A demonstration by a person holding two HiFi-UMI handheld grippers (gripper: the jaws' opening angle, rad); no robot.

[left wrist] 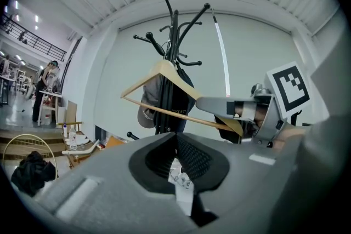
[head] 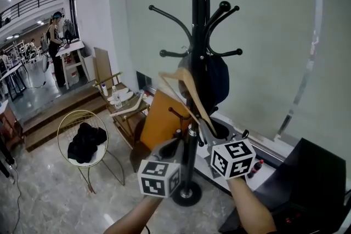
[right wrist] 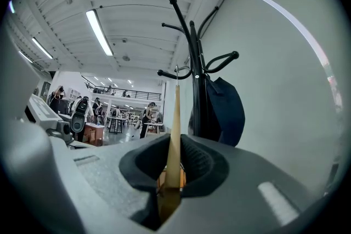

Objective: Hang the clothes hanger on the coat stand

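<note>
Right gripper view: right hand-held gripper point(right wrist: 174, 144) pinches the hanger point(right wrist: 175, 118), approaching the stand point(right wrist: 193, 63) ahead (left hand-held gripper point(left wrist: 176, 138) pressed together, empty). Next, lift its hook point(right wrist: 177, 70) over a peg point(right wrist: 219, 58).

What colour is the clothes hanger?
The clothes hanger is pale natural wood, clearest in the left gripper view.

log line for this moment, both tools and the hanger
right tool: clamped on wooden hanger | left tool: shut | hanger: held up beside coat stand

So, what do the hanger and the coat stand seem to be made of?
The hanger looks like pale, smooth wood: light tan, flat bars. The coat stand seems metal, painted glossy black: thin curved arms that shine.
</note>
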